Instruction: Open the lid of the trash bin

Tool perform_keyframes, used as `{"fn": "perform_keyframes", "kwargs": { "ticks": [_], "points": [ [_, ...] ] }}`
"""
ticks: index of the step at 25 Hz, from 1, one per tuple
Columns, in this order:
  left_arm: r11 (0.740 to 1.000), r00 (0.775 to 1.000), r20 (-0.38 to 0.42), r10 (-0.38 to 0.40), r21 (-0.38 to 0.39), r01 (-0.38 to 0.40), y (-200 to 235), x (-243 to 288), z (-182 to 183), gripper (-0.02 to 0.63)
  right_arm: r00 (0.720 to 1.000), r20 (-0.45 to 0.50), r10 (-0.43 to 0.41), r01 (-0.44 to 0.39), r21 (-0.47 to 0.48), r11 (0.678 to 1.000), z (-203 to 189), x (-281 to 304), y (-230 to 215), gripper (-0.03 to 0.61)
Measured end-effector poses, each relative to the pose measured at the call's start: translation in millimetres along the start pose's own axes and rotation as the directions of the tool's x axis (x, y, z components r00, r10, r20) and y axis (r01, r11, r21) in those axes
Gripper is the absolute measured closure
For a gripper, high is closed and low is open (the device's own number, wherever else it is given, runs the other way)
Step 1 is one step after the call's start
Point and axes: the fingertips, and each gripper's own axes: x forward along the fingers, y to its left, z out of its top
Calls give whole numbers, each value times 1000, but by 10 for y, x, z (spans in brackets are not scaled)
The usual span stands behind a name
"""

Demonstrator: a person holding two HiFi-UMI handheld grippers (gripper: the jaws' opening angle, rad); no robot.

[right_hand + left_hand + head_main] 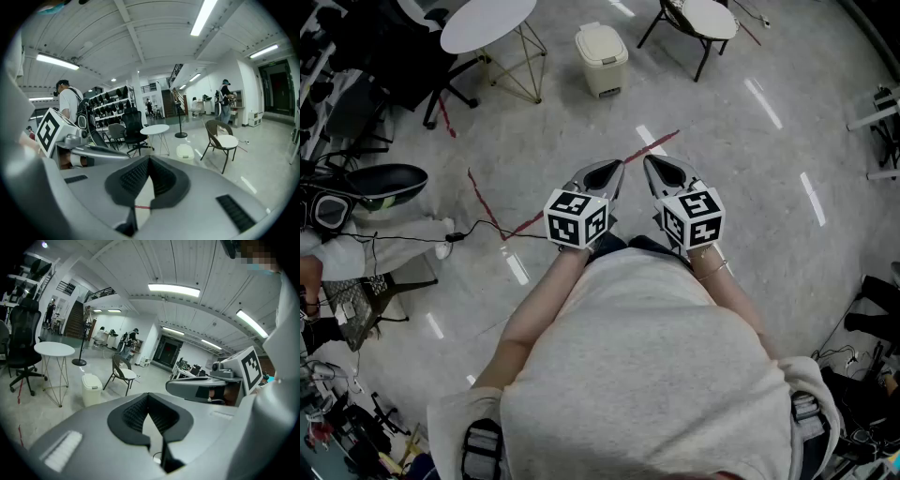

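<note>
I hold my left gripper (612,169) and right gripper (653,166) side by side near my chest, tips pointing away. Far ahead stands the cream trash bin (601,58), lid down, between a white round table (487,23) and a chair (705,21)

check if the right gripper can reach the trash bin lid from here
Probably not yet. The right gripper sits close to the person's body, and the trash bin stands well ahead across open floor. Nothing blocks the way.
</note>
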Motion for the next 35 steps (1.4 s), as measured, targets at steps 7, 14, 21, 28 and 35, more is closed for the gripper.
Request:
{"fn": "perform_keyframes", "kwargs": {
  "ticks": [7, 14, 21, 28, 35],
  "points": [
    [1000, 1000, -8, 7, -5, -8, 65, -32, -16, 609, 1000, 1, -17, 17, 8, 1000, 17, 2, 6, 572],
    [1000, 1000, -5, -11, -7, 11, 142, 15, 62, 609, 999, 5, -32, 32, 20, 999, 65, 71, -21, 572],
    [1000, 1000, -6, -25, -12, 25, 278, 52, 119, 609, 999, -3, -46, 46, 17, 999, 99, 204, -35, 572],
    [999, 999, 6, -44, -2, 44, 484, 82, 258, 609, 997, 22, -68, 67, 46, 997, 222, 394, -63, 572],
    [997, 997, 37, -73, -11, 73, 691, 59, 417, 609, 994, 59, -96, 90, 92, 992, 322, 570, -69, 571]
  ]
}}
